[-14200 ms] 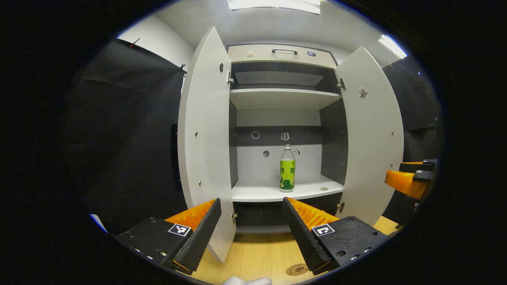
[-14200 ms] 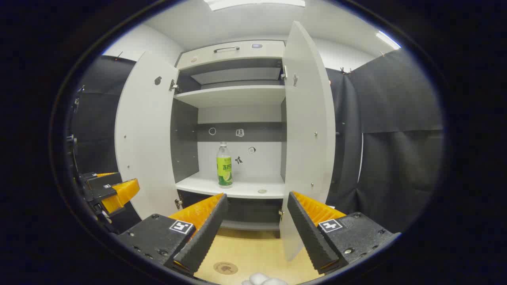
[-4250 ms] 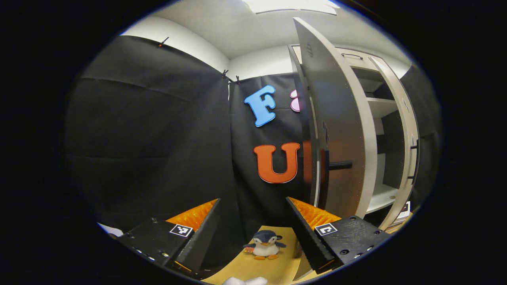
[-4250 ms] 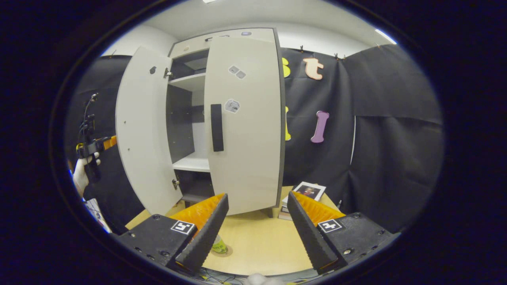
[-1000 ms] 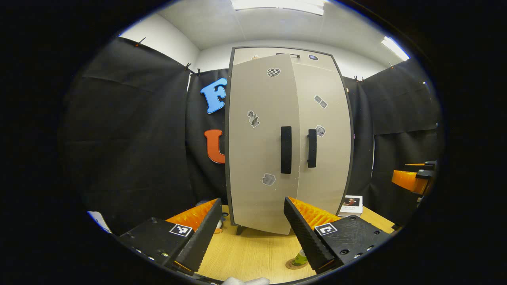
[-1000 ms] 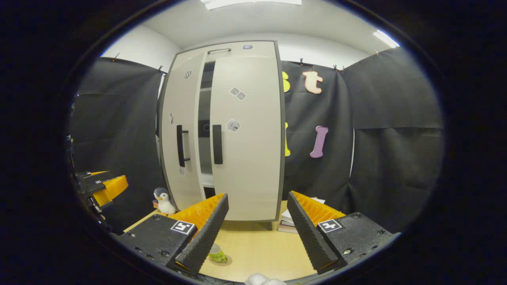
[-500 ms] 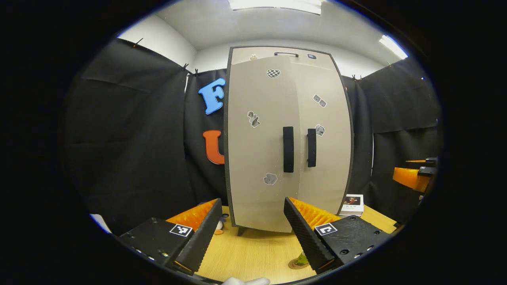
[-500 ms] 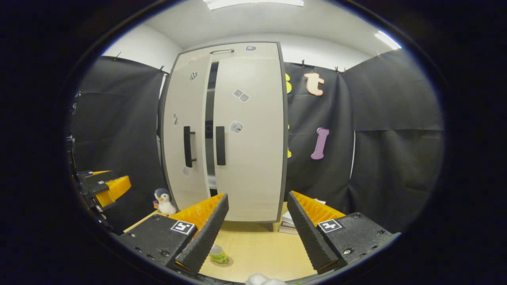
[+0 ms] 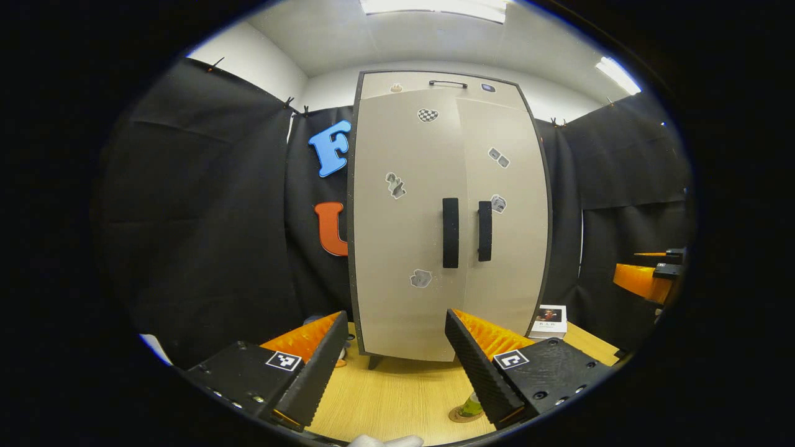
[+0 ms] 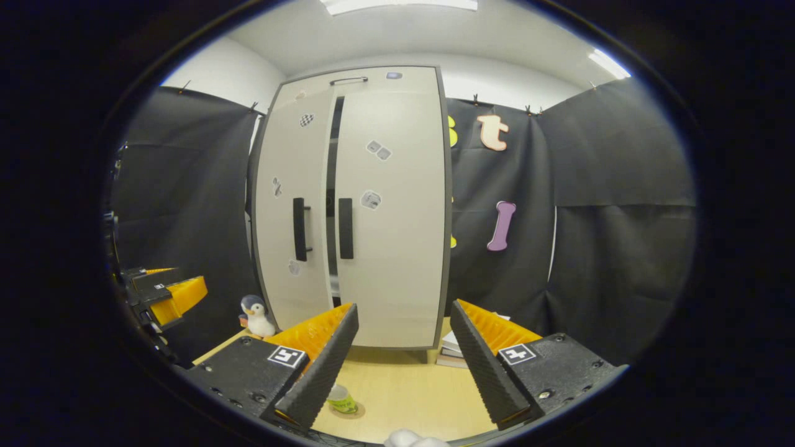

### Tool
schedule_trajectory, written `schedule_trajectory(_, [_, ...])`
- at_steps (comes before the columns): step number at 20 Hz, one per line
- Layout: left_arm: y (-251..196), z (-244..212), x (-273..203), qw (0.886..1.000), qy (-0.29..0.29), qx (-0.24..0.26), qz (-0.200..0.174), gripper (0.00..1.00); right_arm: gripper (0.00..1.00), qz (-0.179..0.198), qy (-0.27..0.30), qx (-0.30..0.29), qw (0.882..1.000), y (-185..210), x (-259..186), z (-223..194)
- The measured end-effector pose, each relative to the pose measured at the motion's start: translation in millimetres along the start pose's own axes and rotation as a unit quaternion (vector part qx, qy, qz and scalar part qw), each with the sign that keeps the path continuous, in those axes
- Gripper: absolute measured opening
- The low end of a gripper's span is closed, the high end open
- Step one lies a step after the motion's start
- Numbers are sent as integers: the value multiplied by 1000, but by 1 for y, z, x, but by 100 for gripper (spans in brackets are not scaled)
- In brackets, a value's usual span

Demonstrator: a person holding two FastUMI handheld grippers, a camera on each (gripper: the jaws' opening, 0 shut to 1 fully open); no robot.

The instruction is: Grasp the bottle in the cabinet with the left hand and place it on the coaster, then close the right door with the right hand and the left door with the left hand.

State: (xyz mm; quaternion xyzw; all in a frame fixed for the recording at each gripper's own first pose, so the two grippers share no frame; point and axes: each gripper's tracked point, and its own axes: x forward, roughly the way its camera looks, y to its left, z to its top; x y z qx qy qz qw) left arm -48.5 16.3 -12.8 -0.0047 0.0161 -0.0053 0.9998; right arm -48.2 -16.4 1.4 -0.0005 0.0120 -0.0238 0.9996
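Observation:
The tall grey cabinet stands on the wooden table. In the left gripper view its left door and right door look flush, black handles side by side. In the right gripper view a thin dark slit runs between the left door and right door. The green-labelled bottle stands on the round coaster, partly behind a finger; the bottle also shows low in the right gripper view. My left gripper and right gripper are open, empty, back from the cabinet.
A toy penguin sits left of the cabinet. Stacked books lie at its right foot. The other gripper shows at each view's edge: the right gripper and the left gripper. Black cloth walls close in both sides.
The left door has swung further shut over the last second, narrowing the gap to a slit. Both grippers stay open and nearly still.

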Motion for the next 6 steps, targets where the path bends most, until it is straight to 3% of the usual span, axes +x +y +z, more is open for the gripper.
schedule_trajectory(6, [-1, 0, 1, 1000, 1, -1, -3, 96, 98, 1, 0, 0, 1000, 0, 2, -1])
